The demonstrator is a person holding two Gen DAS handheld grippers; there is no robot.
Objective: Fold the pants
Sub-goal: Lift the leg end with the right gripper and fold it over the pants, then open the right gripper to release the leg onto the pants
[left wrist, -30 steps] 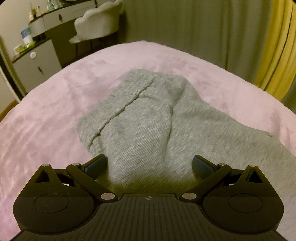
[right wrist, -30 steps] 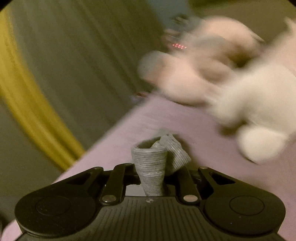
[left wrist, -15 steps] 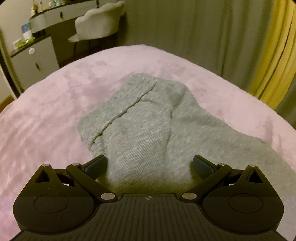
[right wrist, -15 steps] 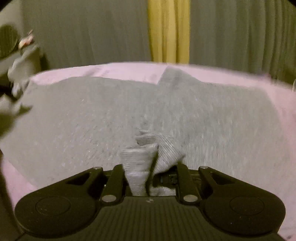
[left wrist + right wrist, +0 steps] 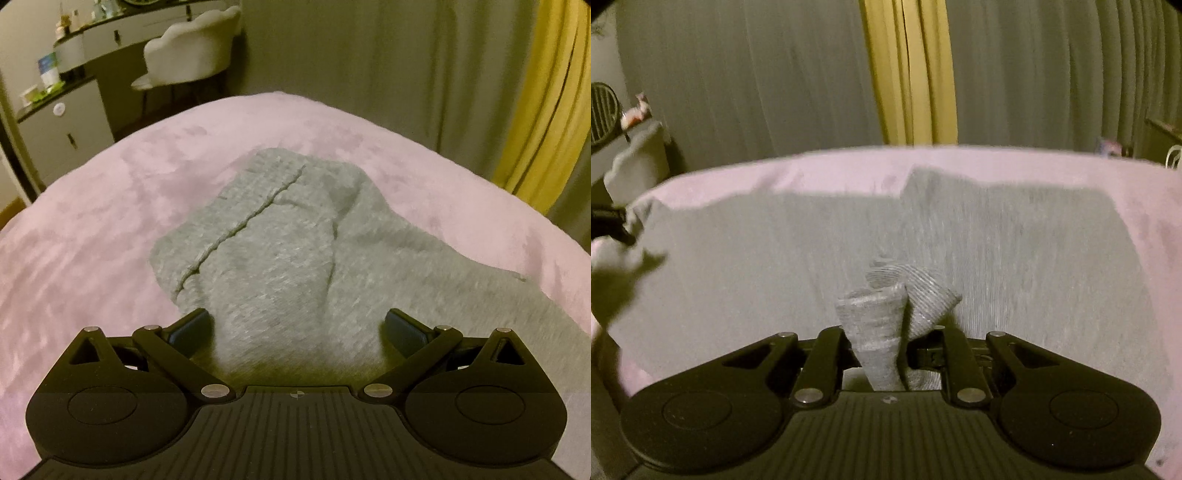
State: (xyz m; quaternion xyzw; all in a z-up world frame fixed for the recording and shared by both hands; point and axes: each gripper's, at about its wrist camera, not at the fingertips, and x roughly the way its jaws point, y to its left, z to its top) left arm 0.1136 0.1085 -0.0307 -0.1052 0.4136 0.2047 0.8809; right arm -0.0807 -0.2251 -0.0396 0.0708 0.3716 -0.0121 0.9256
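Observation:
Grey knit pants (image 5: 280, 254) lie on a pink blanket (image 5: 92, 221) that covers a bed. The waistband end, with a slanted pocket seam, points away from me in the left wrist view. My left gripper (image 5: 297, 326) stands open just above the cloth, a finger on each side of the fabric and neither pressing on it. In the right wrist view the pants (image 5: 757, 258) spread wide across the bed. My right gripper (image 5: 882, 354) is shut on a bunched ribbed cuff (image 5: 897, 299) of the pants, which stands up between its fingers over the flat cloth.
A white chair (image 5: 184, 55) and a dresser (image 5: 62, 125) stand beyond the bed's far left. Grey curtains and a yellow curtain (image 5: 908, 74) hang behind the bed. A dark object (image 5: 609, 225) sits at the pants' left edge in the right wrist view.
The right gripper, still holding the cuff, swung away from the plush toys and rolled level, and now hangs over the spread pants. The left gripper has stayed put and open.

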